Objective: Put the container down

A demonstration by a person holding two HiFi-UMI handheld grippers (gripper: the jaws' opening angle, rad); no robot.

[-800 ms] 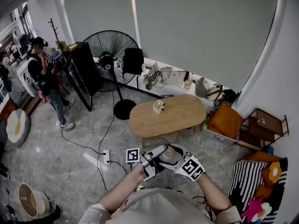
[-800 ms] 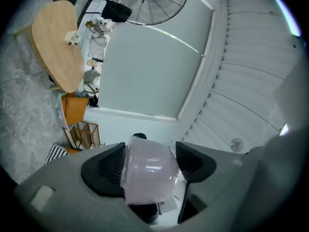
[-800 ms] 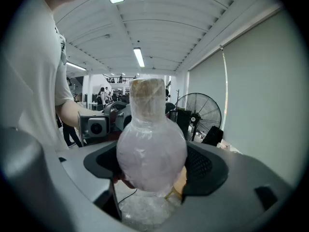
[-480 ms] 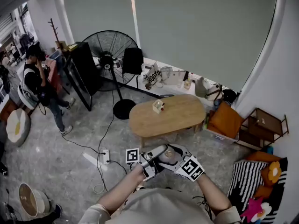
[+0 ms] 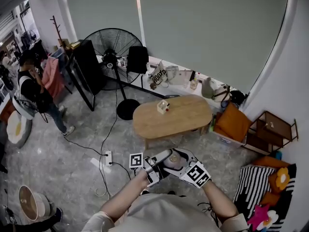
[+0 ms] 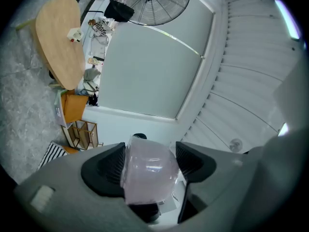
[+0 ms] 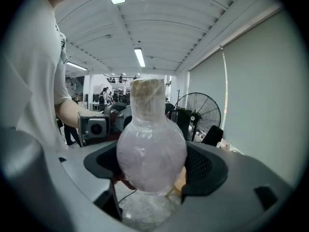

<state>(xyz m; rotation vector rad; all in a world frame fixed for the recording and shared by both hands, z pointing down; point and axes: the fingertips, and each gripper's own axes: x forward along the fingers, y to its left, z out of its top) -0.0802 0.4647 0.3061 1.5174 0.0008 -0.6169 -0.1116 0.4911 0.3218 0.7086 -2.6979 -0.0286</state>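
A clear, round-bellied container (image 5: 174,158) with a narrow neck, wrapped in thin plastic, is held in the air in front of me, above the floor. Both grippers meet on it in the head view. My left gripper (image 5: 163,164) comes from the left and my right gripper (image 5: 182,161) from the right. In the left gripper view the container's pale dome (image 6: 149,170) fills the gap of the left gripper (image 6: 150,166), both pads against it. In the right gripper view the container's bulb (image 7: 150,151) sits between the wide-set pads of the right gripper (image 7: 152,162), neck pointing up.
An oval wooden table (image 5: 186,117) stands ahead with a small box (image 5: 163,107) on it. A pedestal fan (image 5: 114,57), a power strip (image 5: 108,157) with cables, and a wire shelf (image 5: 270,129) at the right surround it. A person (image 5: 30,88) stands at the far left.
Both grippers keep the container in the same place. The person at the far left has shifted a little; the view has tilted slightly.
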